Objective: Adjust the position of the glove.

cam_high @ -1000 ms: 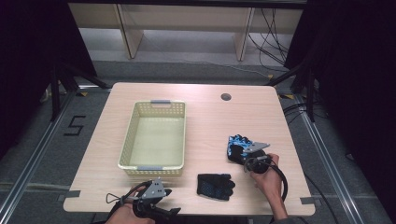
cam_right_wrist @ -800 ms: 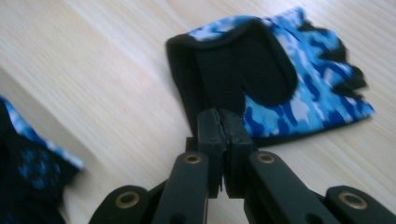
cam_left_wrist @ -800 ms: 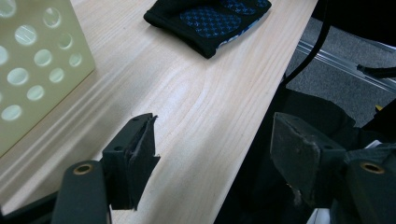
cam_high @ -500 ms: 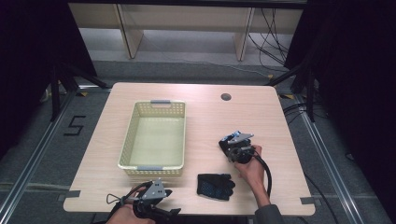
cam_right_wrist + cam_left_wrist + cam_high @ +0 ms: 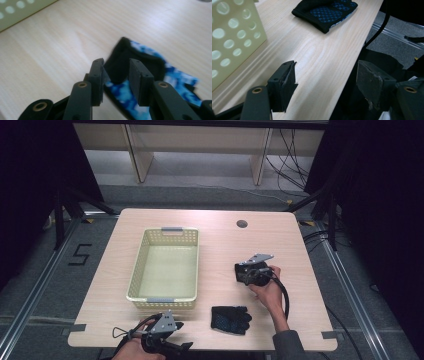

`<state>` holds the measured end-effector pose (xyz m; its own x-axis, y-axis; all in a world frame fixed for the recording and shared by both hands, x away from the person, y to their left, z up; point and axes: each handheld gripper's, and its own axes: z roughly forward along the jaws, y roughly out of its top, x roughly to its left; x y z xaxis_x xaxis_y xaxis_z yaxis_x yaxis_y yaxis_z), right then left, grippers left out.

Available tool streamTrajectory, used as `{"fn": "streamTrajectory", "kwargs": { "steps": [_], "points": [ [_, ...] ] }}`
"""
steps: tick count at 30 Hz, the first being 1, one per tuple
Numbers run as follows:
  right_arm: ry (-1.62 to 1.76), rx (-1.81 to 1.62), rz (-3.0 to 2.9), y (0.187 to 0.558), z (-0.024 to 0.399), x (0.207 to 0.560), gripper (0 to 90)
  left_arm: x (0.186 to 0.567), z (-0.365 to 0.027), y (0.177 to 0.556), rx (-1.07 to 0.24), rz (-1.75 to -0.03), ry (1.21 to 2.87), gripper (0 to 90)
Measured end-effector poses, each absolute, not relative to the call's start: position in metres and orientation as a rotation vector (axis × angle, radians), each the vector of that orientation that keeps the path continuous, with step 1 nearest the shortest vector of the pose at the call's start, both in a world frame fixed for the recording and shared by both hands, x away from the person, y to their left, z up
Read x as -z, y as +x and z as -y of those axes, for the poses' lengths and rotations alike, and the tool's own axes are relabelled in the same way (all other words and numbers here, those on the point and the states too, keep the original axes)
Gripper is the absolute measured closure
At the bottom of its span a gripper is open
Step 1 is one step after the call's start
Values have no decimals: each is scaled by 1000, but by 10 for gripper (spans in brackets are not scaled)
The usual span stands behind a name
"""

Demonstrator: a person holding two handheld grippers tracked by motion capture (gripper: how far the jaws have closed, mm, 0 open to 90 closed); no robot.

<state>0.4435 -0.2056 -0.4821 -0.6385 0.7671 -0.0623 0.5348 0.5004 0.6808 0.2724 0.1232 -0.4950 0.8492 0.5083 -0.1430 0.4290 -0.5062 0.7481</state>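
A blue-patterned glove (image 5: 180, 80) with a black cuff lies on the wooden table (image 5: 220, 240), right of the middle. My right gripper (image 5: 116, 75) has its jaws pressed on that cuff from both sides. In the high view the right gripper (image 5: 244, 270) and the hand cover the glove. A black glove with blue dots (image 5: 230, 318) (image 5: 325, 12) lies flat near the front edge. My left gripper (image 5: 181, 346) (image 5: 327, 85) hangs open over the front edge, left of the black glove, with nothing between its pads.
A pale yellow perforated basket (image 5: 165, 232) (image 5: 232, 37) stands empty left of centre, close to the left gripper. A round cable hole (image 5: 242, 224) sits near the table's far edge. Bare wood lies between the basket and the gloves.
My right gripper moved forward and left onto the blue glove, which it now covers in the high view. The left gripper and the black glove stayed put.
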Motion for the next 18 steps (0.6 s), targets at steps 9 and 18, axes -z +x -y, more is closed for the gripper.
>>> {"fn": "streamTrajectory", "kwargs": {
  "steps": [9, 18],
  "points": [
    [1086, -879, -2417, 449, 227, 494, 568, 496, -126, 277, -147, -654, 2200, 313],
    [1027, -894, -2486, 450, 226, 503, 666, 498, -124, 274, -125, -680, 2189, 313]
  ]
}}
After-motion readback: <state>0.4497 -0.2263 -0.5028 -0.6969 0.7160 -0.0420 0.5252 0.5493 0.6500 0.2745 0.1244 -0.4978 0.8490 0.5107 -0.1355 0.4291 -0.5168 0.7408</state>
